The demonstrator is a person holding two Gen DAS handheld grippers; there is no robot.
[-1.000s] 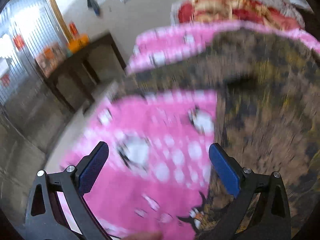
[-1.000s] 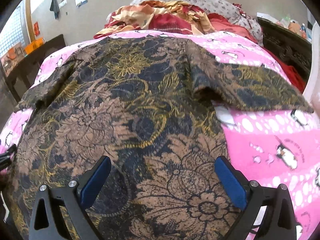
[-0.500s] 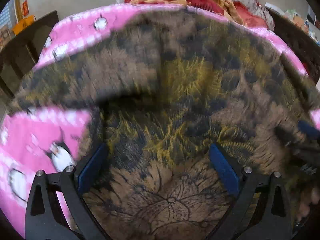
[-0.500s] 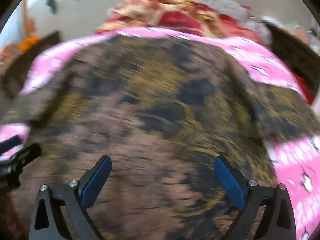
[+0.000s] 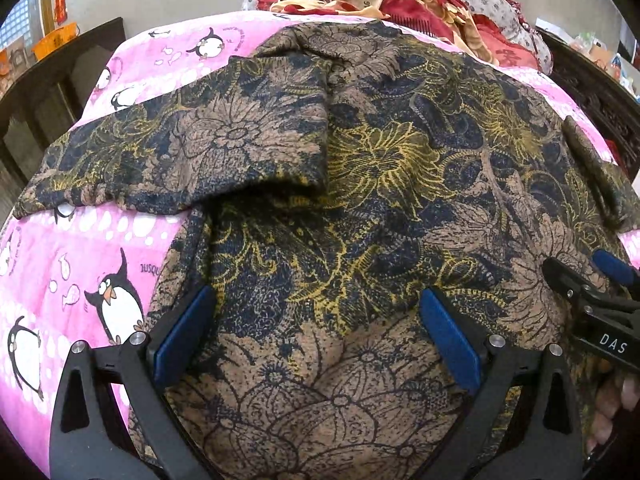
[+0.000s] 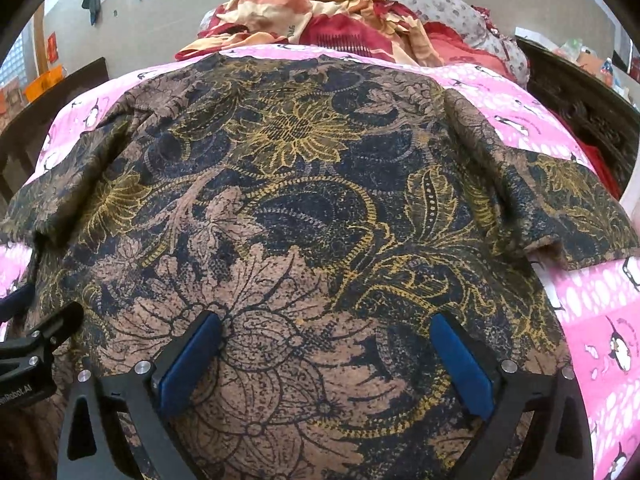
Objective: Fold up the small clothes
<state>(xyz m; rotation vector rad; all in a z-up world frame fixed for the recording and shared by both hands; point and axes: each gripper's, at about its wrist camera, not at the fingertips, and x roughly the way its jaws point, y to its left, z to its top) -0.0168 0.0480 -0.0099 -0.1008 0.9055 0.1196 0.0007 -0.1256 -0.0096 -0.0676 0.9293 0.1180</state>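
A short-sleeved shirt (image 5: pixel 380 168) in brown, navy and gold flower print lies spread flat on a pink penguin blanket (image 5: pixel 80 280). Its left sleeve (image 5: pixel 160 160) and right sleeve (image 6: pixel 568 208) stick out sideways. My left gripper (image 5: pixel 316 320) hovers open over the shirt's near left part, nothing between its blue pads. My right gripper (image 6: pixel 326 328) is open over the near middle of the shirt (image 6: pixel 312 200), also holding nothing. Each gripper shows at the edge of the other's view: the right gripper (image 5: pixel 592 292) and the left gripper (image 6: pixel 36 332).
A heap of red and orange bedding (image 6: pixel 340 20) and a grey pillow (image 6: pixel 440 4) lie at the far end of the bed. Dark wooden furniture stands at the left (image 5: pixel 60 80) and right (image 6: pixel 580 92). A person's fingers (image 5: pixel 612 408) show at the right.
The left gripper swung right, from above the pink blanket to above the shirt's lower part. The right gripper shifted slightly and steadied over the shirt. Both stayed open.
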